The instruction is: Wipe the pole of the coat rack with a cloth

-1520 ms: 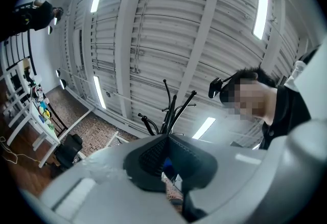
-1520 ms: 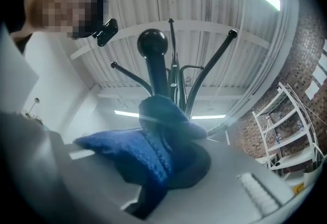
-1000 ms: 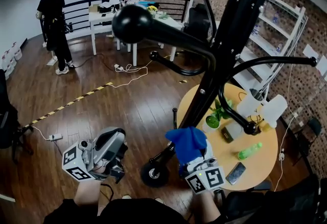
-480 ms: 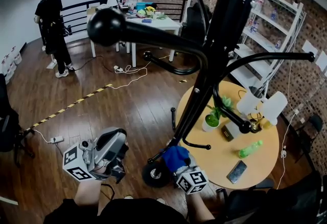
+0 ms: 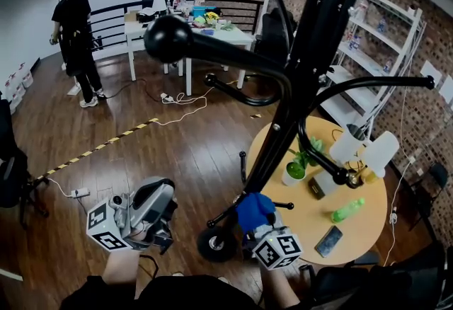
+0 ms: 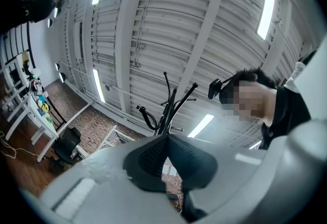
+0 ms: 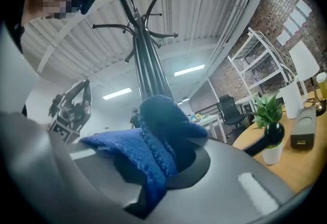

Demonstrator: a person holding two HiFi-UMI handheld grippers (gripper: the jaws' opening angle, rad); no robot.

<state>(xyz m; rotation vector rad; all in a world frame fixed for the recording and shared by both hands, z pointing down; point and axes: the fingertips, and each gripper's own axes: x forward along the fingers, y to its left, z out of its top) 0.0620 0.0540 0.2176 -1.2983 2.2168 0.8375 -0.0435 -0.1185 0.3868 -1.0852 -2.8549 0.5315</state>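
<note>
Blue knitted cloth [image 5: 255,208], soft and light, sits bunched in the clamped jaws of the right hand-held gripper [image 5: 263,225], seemingly touching the low part of the black pole [image 5: 287,135]. It should mould round that stiff, smooth pole, so a mid-cloth pinch suits. The left hand-held gripper [image 5: 152,216] hangs apart, jaws together, empty.

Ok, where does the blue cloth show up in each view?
Head view: cloth low centre, at the lower coat rack pole.
Left gripper view: not in it.
Right gripper view: centre, pinched in the jaws.
Shared landmark: the coat rack pole, in all three views.
</note>
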